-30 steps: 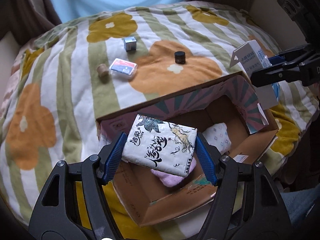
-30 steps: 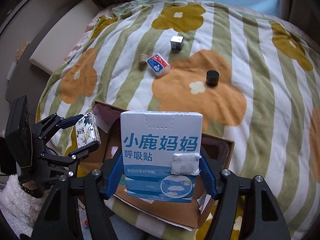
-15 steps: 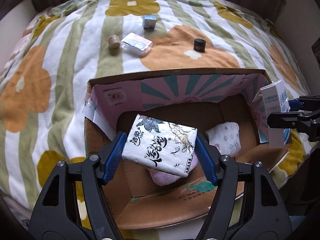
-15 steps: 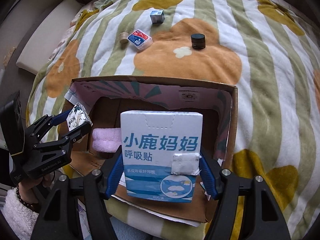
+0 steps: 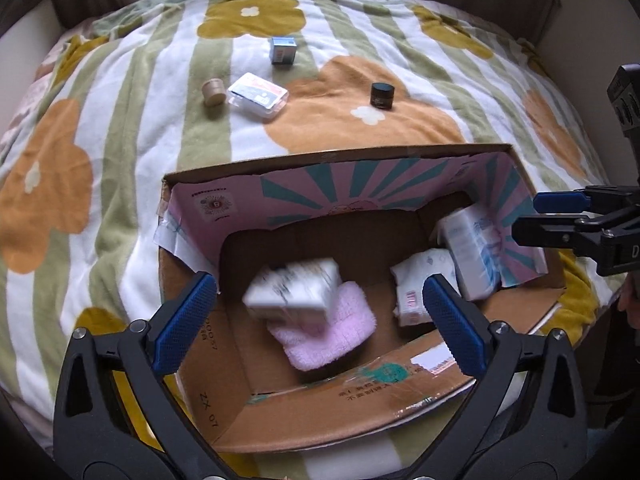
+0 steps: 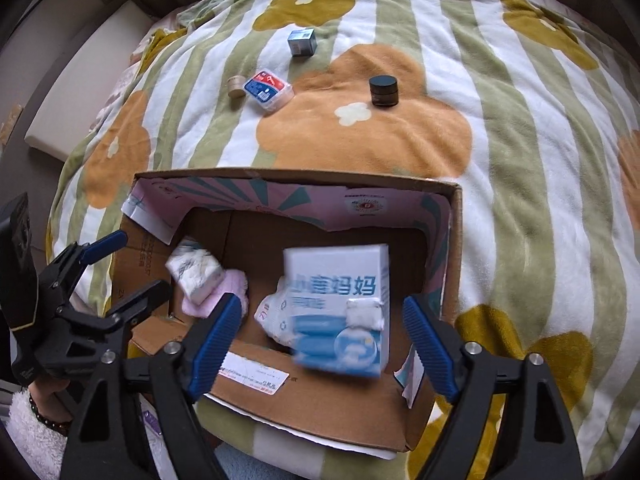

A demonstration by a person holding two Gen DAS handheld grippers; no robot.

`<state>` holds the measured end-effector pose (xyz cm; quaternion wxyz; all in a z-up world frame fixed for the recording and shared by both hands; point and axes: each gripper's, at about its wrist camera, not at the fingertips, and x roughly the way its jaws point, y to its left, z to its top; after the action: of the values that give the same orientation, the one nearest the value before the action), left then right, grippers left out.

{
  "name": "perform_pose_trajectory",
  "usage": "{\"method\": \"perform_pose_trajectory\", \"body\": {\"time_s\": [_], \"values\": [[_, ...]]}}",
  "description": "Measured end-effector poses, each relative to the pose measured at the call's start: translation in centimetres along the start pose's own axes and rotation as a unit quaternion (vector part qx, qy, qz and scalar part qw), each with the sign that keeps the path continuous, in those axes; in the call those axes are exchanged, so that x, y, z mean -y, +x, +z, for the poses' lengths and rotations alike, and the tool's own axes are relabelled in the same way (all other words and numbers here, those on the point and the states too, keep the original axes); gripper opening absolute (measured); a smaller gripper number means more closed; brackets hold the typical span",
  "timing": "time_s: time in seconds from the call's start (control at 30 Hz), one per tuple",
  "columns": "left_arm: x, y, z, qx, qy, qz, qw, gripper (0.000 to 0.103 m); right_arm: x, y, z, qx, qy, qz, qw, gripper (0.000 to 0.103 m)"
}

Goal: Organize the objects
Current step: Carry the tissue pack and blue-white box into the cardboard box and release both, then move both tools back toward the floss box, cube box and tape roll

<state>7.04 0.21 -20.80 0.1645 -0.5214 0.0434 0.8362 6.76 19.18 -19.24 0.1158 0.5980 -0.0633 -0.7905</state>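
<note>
An open cardboard box (image 5: 400,396) (image 6: 320,404) lies on a flowered blanket. My left gripper (image 5: 316,304) is open above it; the white tissue pack (image 5: 294,290) (image 6: 196,276) is motion-blurred below, over a pink cloth (image 5: 332,340). My right gripper (image 6: 320,336) is open; the blue-and-white carton (image 6: 340,308) (image 5: 472,252) is blurred between the fingers, dropping into the box's right end beside a white patterned pack (image 5: 420,284).
On the blanket beyond the box lie a small silver-blue cube box (image 5: 283,50), a flat red-and-blue case (image 5: 258,96), a tan round cap (image 5: 213,91) and a black jar (image 5: 382,95). Curtains and a wall stand behind.
Both grippers opened over the box. The tissue pack left my left gripper and the carton left my right gripper; both are falling into the box.
</note>
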Motion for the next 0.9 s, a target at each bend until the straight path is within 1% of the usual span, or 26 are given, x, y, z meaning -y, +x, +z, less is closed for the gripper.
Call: {"method": "perform_pose_trajectory", "body": {"time_s": [0.03,0.07,0.1,0.17,0.33,0.5,0.63,0.77,0.87,0.9], "values": [[0.1,-0.2,0.0,-0.001,0.002,0.003,1.0000,0.103,0.1,-0.2,0.0,0.007,0.001,0.002,1.000,0.081],[0.2,-0.5,0.1,-0.003,0.005,0.007,1.0000,0.103,0.1,-0.5,0.0,0.011,0.002,0.006,1.000,0.085],[0.4,-0.8,0.0,-0.004,0.007,0.012,0.9999,0.103,0.1,-0.7,0.0,0.014,0.001,0.010,1.000,0.092],[0.5,-1.7,0.1,-0.003,0.008,0.020,0.9998,0.103,0.0,-1.3,0.0,0.019,-0.005,0.010,1.000,0.100],[0.5,-3.3,0.1,0.007,0.004,0.035,0.9993,0.103,-0.2,-2.5,-0.3,0.030,-0.009,0.019,0.999,0.100],[0.1,-2.6,0.0,0.009,-0.007,0.038,0.9992,0.103,-0.2,-1.8,-0.5,0.022,-0.020,0.010,1.000,0.100],[-0.7,-2.7,0.2,0.019,-0.015,0.029,0.9993,0.103,-0.7,-1.2,-0.6,0.008,-0.041,0.003,0.999,0.100],[-1.7,-3.1,0.9,0.023,-0.016,0.025,0.9993,0.103,-1.1,-1.8,-0.1,0.024,-0.040,0.005,0.999,0.100],[-2.8,-3.6,1.7,0.030,-0.021,0.017,0.9992,0.103,-1.5,-1.9,0.6,0.025,-0.041,-0.007,0.999,0.100],[-3.1,-3.9,2.0,0.033,-0.022,0.014,0.9991,0.103,-1.7,-2.1,0.9,0.028,-0.045,-0.005,0.999,0.100]]}}
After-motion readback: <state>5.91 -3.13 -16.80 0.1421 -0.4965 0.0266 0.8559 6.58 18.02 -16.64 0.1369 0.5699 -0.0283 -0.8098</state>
